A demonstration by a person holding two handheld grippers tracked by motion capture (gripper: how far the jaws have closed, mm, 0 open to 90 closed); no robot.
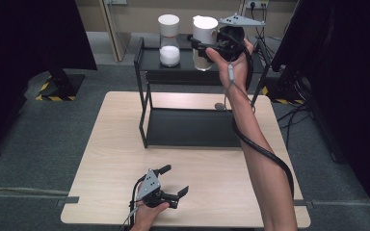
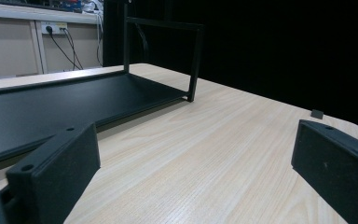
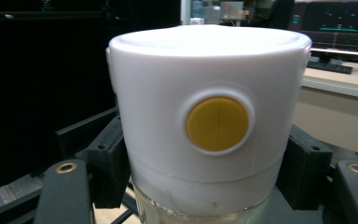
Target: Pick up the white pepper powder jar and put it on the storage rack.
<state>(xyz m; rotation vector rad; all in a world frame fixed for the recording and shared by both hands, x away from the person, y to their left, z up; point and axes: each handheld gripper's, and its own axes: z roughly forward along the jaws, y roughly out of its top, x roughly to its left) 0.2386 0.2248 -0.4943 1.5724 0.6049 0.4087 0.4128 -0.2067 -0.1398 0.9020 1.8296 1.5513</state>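
Above shelf: jar in R tongs (clamped).

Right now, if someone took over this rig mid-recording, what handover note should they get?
Right gripper: shut on the white-lidded jar, held at the top tier of the black shelf; whether it rests on the tier, I cannot tell.
Left gripper: open, nothing between its jaws, low over the wooden table at the near edge.
Second jar with white contents stands on the shelf's top tier.
Done: jar gripped.
Left: probably settle the held jar beside the second one or take it off, then release.
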